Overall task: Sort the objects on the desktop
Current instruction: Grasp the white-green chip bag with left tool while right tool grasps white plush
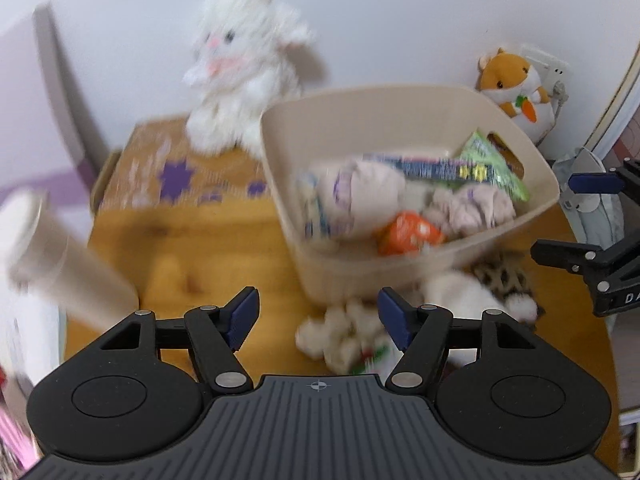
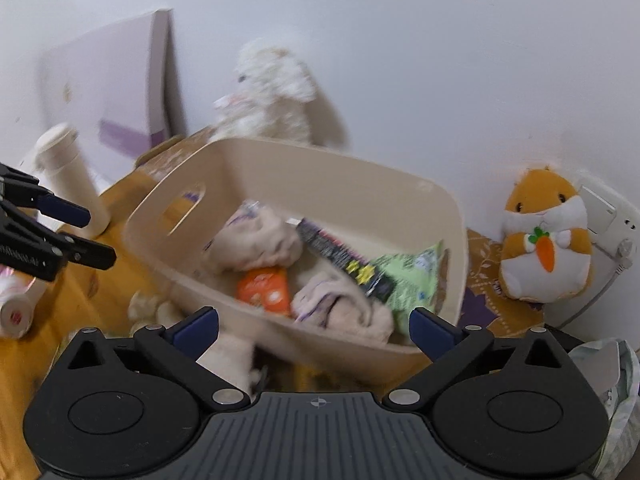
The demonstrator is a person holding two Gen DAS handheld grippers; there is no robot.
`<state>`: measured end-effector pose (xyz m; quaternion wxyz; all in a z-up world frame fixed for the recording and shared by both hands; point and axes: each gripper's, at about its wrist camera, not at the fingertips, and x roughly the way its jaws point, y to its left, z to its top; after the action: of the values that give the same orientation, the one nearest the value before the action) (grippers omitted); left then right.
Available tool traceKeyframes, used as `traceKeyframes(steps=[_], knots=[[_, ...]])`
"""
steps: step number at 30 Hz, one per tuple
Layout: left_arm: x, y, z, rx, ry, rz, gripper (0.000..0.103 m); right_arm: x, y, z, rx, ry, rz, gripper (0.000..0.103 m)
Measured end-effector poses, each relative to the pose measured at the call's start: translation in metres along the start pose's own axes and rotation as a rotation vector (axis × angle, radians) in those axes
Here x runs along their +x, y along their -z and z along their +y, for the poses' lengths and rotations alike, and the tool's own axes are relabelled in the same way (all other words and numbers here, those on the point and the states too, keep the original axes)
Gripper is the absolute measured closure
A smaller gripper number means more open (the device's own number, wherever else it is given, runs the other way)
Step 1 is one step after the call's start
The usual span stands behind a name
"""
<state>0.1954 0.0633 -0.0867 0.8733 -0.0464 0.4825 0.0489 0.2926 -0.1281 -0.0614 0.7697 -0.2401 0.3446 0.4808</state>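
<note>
A beige plastic bin [image 1: 472, 248] [image 2: 336, 188] stands on the wooden desk. It holds crumpled cloths, an orange packet [image 1: 408, 232] [image 2: 264, 288], a dark box and a green packet [image 1: 492, 160] [image 2: 416, 280]. In front of the bin lie a small cream plush [image 1: 340, 336] [image 2: 148, 308] and a leopard-print plush [image 1: 504, 276]. My left gripper [image 1: 318, 316] is open and empty above the desk, near the cream plush. My right gripper [image 2: 314, 328] is open and empty at the bin's near wall. Both views are blurred.
A white rabbit plush [image 1: 240, 72] [image 2: 272, 96] sits on a patterned box [image 1: 168, 168] at the back. An orange hamster plush [image 1: 516, 84] [image 2: 544, 236] leans on the wall. A cream bottle [image 1: 60, 260] [image 2: 72, 176] stands at the left. A plastic bag [image 2: 612, 392] lies right.
</note>
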Motion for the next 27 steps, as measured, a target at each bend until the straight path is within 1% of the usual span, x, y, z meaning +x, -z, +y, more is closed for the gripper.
traceKeyframes(steps=[4, 7, 13, 15, 17, 19, 21, 23, 27], knots=[[-0.006, 0.027, 0.003, -0.057, 0.015, 0.075, 0.036, 0.002, 0.012, 0.015, -0.058, -0.033, 0.041, 0.000], [-0.005, 0.042, 0.003, -0.134, 0.049, 0.138, 0.036, 0.005, 0.021, 0.023, -0.078, -0.063, 0.072, 0.000], [0.004, 0.058, 0.003, -0.323, 0.140, 0.237, 0.036, 0.013, 0.030, 0.029, -0.070, -0.097, 0.109, 0.000], [0.010, 0.059, 0.003, -0.367, 0.159, 0.256, 0.036, 0.017, 0.031, 0.030, -0.069, -0.111, 0.119, 0.000], [0.017, 0.059, 0.002, -0.390, 0.150, 0.267, 0.036, 0.022, 0.032, 0.032, -0.077, -0.118, 0.130, 0.000], [0.025, 0.061, 0.000, -0.390, 0.135, 0.269, 0.032, 0.028, 0.033, 0.034, -0.076, -0.118, 0.141, 0.000], [0.031, 0.063, -0.001, -0.396, 0.116, 0.273, 0.025, 0.035, 0.034, 0.034, -0.066, -0.125, 0.151, 0.000], [0.039, 0.065, -0.001, -0.414, 0.110, 0.282, 0.023, 0.043, 0.035, 0.033, -0.046, -0.130, 0.163, 0.000], [0.050, 0.067, 0.000, -0.447, 0.104, 0.275, 0.018, 0.057, 0.039, 0.034, -0.028, -0.139, 0.187, 0.000]])
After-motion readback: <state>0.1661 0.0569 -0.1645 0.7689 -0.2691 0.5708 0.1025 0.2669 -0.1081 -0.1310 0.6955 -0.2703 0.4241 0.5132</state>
